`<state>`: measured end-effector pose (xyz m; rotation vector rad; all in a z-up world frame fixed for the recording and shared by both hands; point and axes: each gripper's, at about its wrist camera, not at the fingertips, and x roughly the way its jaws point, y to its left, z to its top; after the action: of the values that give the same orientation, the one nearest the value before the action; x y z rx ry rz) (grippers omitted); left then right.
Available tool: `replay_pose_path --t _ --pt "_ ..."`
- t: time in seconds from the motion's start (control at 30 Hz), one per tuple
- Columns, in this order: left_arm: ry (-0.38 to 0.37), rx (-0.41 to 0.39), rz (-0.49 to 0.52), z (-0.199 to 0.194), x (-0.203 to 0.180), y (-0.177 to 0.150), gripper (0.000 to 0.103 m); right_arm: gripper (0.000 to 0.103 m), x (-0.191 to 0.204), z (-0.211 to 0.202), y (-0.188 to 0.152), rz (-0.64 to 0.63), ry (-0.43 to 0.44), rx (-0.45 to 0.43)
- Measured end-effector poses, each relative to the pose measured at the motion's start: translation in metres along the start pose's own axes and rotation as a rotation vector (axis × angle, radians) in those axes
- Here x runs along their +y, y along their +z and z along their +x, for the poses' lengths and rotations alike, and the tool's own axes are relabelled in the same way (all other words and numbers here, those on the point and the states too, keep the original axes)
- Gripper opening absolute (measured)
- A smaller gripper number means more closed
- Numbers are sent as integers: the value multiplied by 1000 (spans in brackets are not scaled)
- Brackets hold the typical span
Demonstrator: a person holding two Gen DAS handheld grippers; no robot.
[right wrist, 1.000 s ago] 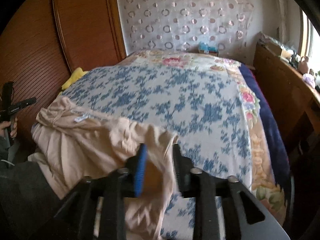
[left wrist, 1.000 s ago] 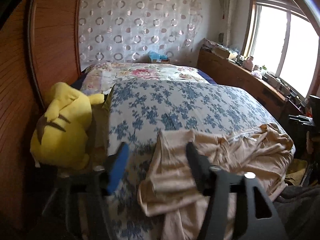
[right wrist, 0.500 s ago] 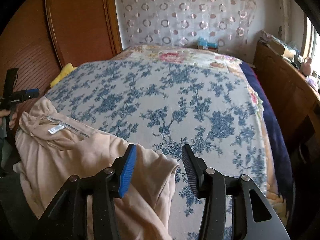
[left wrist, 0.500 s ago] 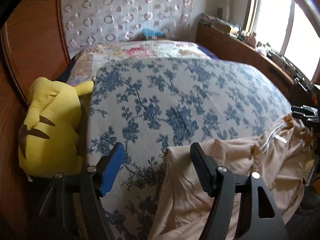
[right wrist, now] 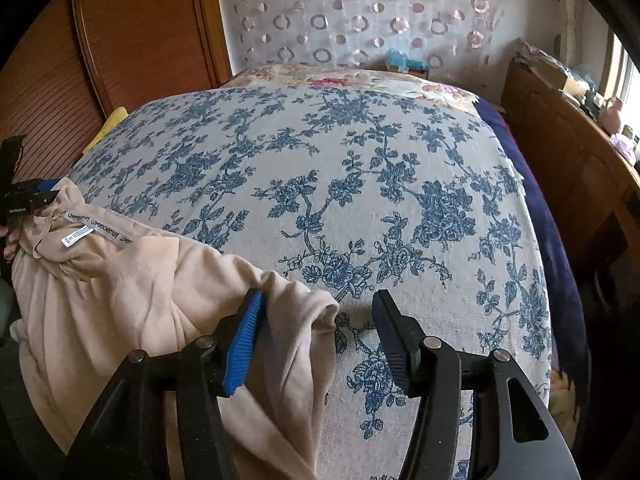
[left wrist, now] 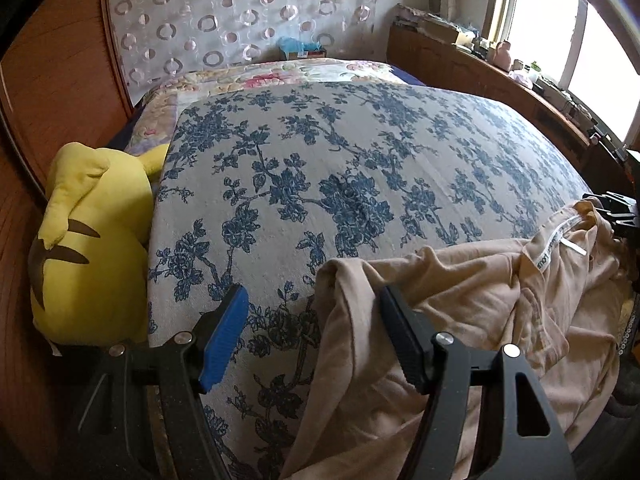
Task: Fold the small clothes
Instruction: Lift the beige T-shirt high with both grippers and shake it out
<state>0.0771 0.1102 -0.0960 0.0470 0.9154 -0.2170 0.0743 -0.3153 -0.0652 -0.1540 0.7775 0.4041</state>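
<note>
A beige garment [left wrist: 472, 308] lies crumpled at the near edge of the bed, its collar label facing up; it also shows in the right wrist view [right wrist: 132, 280]. My left gripper [left wrist: 314, 320] is open, and one bunched corner of the garment lies between its fingers. My right gripper [right wrist: 318, 322] is open, with the garment's other bunched corner between its fingers. Neither grips the cloth. The other gripper shows at the far edge of each view.
The bed has a blue-flowered white cover [left wrist: 360, 160] and a floral quilt [left wrist: 280, 76] at the head. A yellow plush toy [left wrist: 88, 248] lies between bed and wooden wall on the left. A cluttered wooden sideboard [right wrist: 568, 152] runs along the right under the window.
My right gripper was shut on the garment and has opened. Both grippers have lowered toward the bed, and the garment now rests on the cover.
</note>
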Motion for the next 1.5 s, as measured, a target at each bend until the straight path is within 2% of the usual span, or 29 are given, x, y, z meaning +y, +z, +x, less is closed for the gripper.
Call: replay_pose_path --t 0.07,0.1,0.17,0.27,0.33,0.4,0.43,0.5,0.53,0.57,0.7,0.83,1.0,1.23,1.3,1.33,1.4,1.5 --pt "-2 3 9 0 -3 0 65 61 2 1 0 -5 -1 0" --pt "-15 3 14 0 -4 1 56 61 3 1 0 -7 0 0" --pt "-43 1 29 -1 -8 2 47 61 5 1 -1 -12 4 -3" --pt "-60 2 37 -2 -12 3 34 61 8 3 -1 -24 11 4" --pt "-65 0 33 -4 -14 2 30 61 9 4 -1 -34 21 -5" --pt "-73 -3 22 -5 -15 2 17 61 11 4 -1 -48 35 0" --pt "-83 -5 10 -6 -15 1 15 55 11 4 -2 -53 43 -1" --pt "-73 -17 -6 -10 -17 0 12 38 13 1 -4 -66 70 -5" --pt "-59 -40 -19 -16 -18 -1 11 22 13 0 -5 -69 86 -4" --pt "-52 -72 -29 -24 -20 0 11 14 13 -2 -7 -70 105 0" --pt "-102 -247 -45 -86 -31 15 10 11 15 -21 -4 -89 106 -22" --pt "-124 -400 -40 -146 -42 35 9 10 15 -82 18 -84 139 -166" --pt "-132 -598 -23 -221 -49 70 9 10 24 -172 52 -134 128 -356" --pt "-56 -834 -7 -324 -43 111 9 10 30 -310 89 -192 97 -624" --pt "-23 -880 9 -346 -42 119 9 10 30 -351 99 -206 71 -699" --pt "-3 -899 23 -361 -43 125 9 10 30 -365 103 -213 60 -683" --pt "35 -934 56 -386 -46 134 9 10 30 -396 114 -233 23 -737" --pt "97 -988 96 -418 -53 141 9 10 26 -428 133 -230 -32 -750"
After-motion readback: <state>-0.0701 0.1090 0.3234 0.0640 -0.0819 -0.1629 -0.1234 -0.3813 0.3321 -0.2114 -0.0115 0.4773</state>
